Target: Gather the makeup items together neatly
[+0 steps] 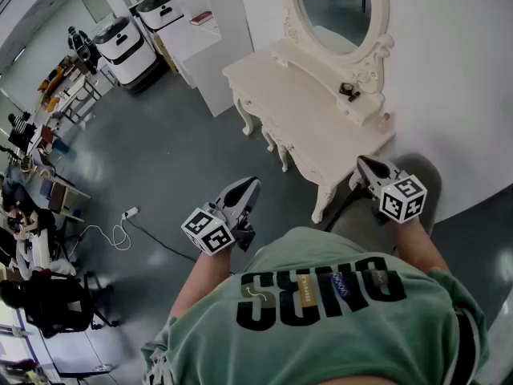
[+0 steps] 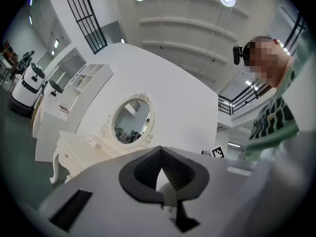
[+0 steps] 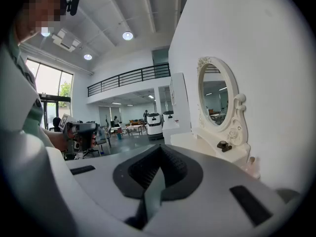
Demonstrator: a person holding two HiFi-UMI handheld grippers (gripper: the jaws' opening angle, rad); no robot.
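Left gripper (image 1: 250,187) and right gripper (image 1: 362,164), head view: both clenched, empty, hanging well short of the cream carved wooden table (image 1: 296,123). Small dark makeup item (image 1: 349,91) is sitting on its raised ledge (image 1: 365,107); pale pink bottle (image 1: 385,123) is standing by the white wall (image 1: 449,70). Left gripper view: jaws meeting on nothing, grey floor (image 2: 24,142) lying open ahead. Right gripper view: wall is crowding the bottle; best approaching from the room side.

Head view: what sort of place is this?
Likely a robotics lab or open office, not a home: a white dressing table stands on grey floor near wheeled robots and desks with seated people.
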